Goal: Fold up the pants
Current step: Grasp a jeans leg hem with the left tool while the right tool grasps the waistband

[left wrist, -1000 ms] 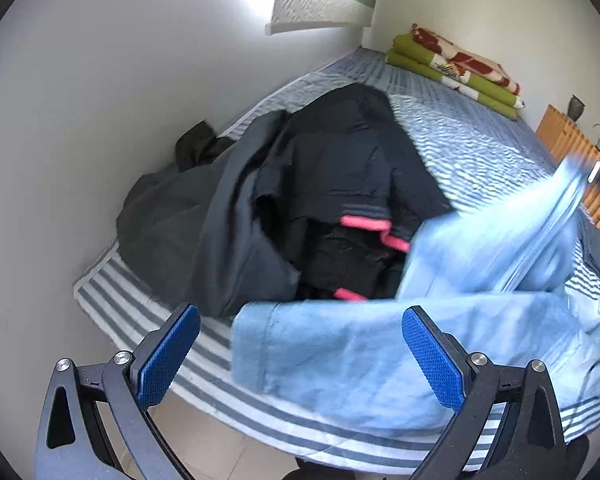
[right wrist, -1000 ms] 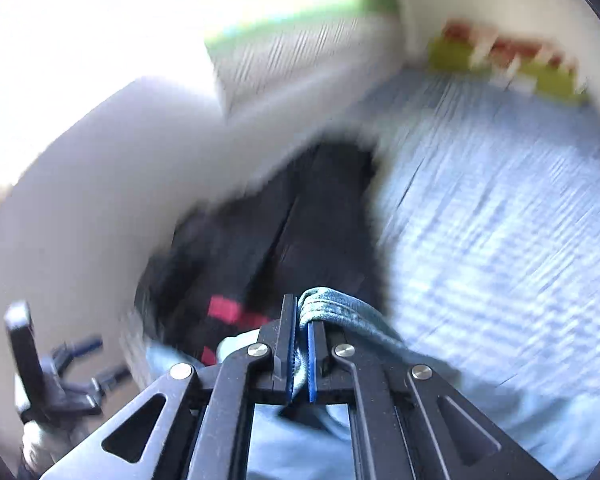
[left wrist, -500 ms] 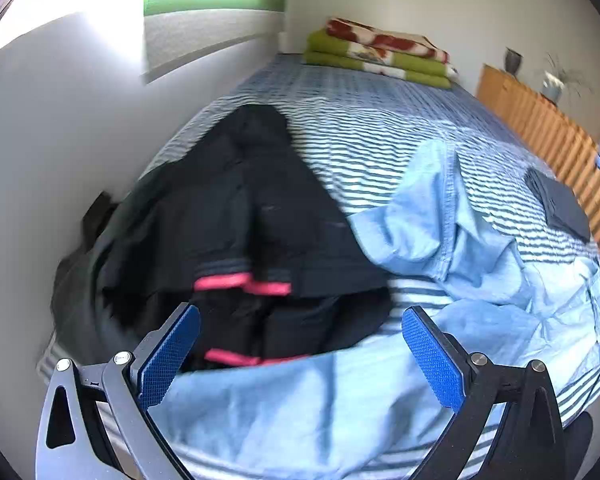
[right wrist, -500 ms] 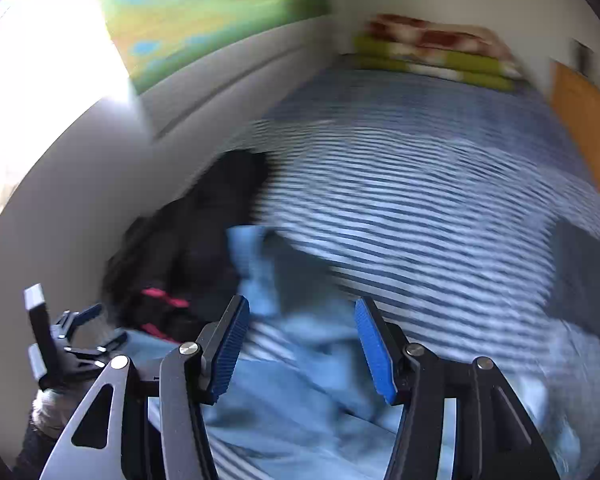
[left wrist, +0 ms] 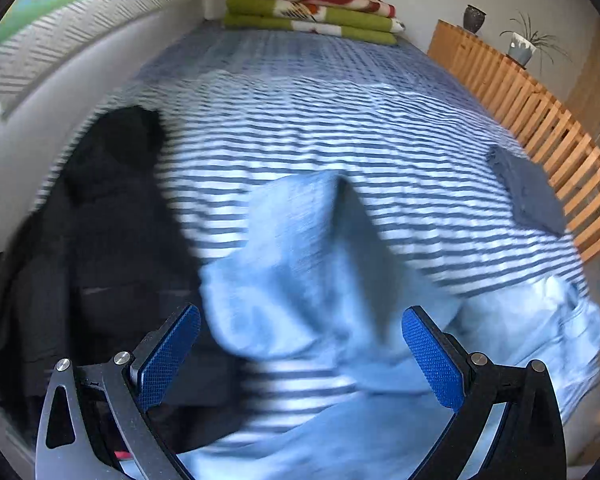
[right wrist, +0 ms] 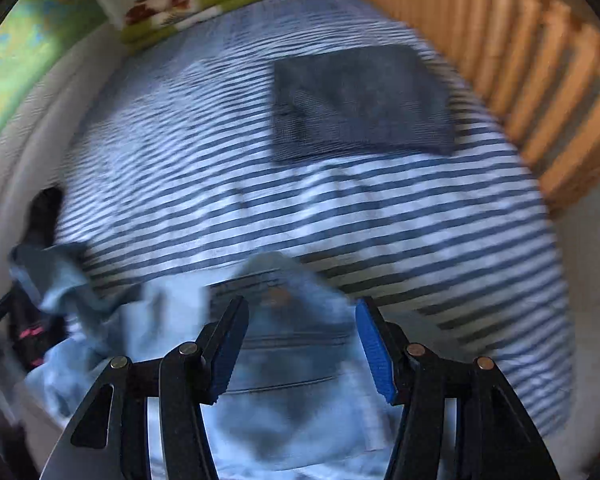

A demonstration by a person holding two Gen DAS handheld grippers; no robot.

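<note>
Light blue jeans (left wrist: 300,272) lie rumpled at the near edge of the striped bed (left wrist: 340,112), one leg thrown up into a peak. My left gripper (left wrist: 300,316) hovers above that leg, wide open, its blue pads (left wrist: 168,356) clear of the cloth. In the right wrist view the jeans (right wrist: 284,344) show their waist end, with stitched seams and a button. My right gripper (right wrist: 302,304) is open over it, and the denim lies below the jaws without being pinched. Both views are smeared by motion.
A heap of black clothes (left wrist: 100,240) with pink trim fills the bed's left side against the wall. A folded dark blue garment (right wrist: 360,100) lies at the far right by a wooden slatted rail (right wrist: 540,72). Folded green and red blankets (left wrist: 312,8) sit at the head.
My right gripper let go of the denim fold it pinched and now stands open. Both grippers swung right across the bed. The jeans dropped onto the sheet.
</note>
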